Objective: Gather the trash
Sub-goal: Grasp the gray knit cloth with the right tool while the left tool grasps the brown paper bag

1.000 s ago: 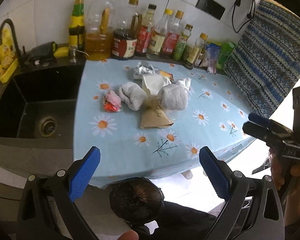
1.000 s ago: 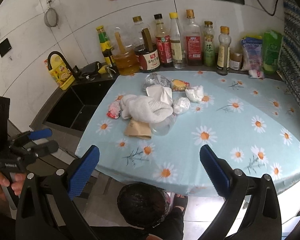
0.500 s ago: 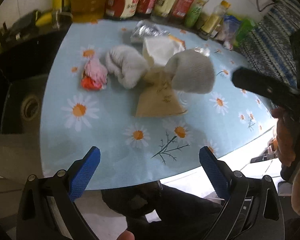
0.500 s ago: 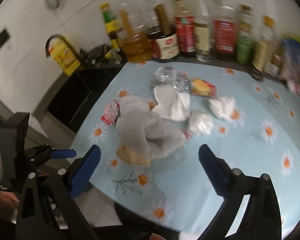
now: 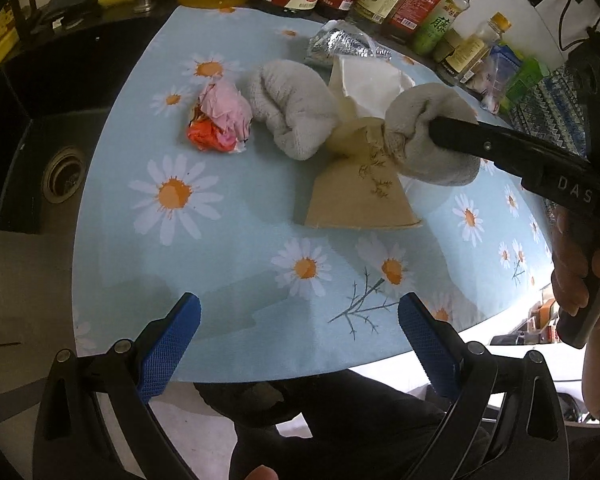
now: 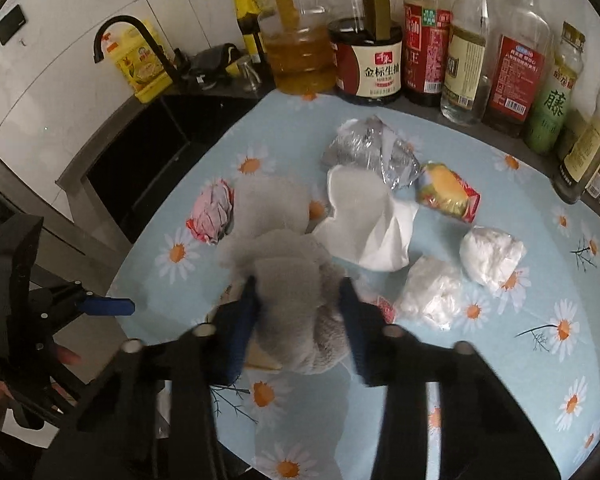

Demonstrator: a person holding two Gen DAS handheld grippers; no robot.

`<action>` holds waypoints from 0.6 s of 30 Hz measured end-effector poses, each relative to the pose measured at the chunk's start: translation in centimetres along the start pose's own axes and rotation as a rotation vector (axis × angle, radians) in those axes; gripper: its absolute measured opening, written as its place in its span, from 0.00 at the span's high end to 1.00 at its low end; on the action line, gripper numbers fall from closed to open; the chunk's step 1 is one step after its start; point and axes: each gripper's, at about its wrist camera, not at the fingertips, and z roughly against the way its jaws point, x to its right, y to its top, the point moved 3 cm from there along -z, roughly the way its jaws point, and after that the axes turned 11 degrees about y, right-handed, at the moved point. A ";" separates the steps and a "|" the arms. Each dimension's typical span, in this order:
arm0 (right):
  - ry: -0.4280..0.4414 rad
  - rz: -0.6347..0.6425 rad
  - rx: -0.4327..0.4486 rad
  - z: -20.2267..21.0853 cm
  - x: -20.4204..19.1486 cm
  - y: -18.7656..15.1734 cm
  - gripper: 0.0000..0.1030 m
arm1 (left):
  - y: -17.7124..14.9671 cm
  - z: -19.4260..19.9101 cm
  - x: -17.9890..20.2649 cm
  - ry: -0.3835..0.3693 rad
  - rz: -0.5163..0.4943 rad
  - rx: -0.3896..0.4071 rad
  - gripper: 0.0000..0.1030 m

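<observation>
Behind grey towel (image 6: 296,280), bottle (image 6: 366,68) (label "金标生抽").

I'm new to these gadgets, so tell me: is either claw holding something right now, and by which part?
The right gripper has just closed on the grey towel, pinching its near bunched end. The left gripper is open, holding nothing.

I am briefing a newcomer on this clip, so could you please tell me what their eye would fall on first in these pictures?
First, the right gripper, whose jaws have just been closing, pinching one end of a grey towel at the centre of the daisy-print tablecloth. Around the towel lies trash: a pink crumpled wrapper on its sink side, a brown paper cone beneath it, and white tissue wads on its other side. The left gripper hovers open at the near edge.
</observation>
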 end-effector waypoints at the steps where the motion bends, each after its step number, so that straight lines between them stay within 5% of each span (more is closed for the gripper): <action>1: 0.000 0.001 0.006 0.2 0.0 0.0 0.76 | 0.2 0.1 0.1 -0.002 -0.001 0.004 0.07; 5: 0.022 -0.024 0.053 1.7 0.2 0.4 0.92 | 1.4 0.5 0.8 -0.011 -0.020 0.026 0.07; 18: -0.012 -0.089 0.234 9.8 2.0 -0.1 0.92 | 5.4 -1.9 5.1 -0.013 -0.104 0.023 0.08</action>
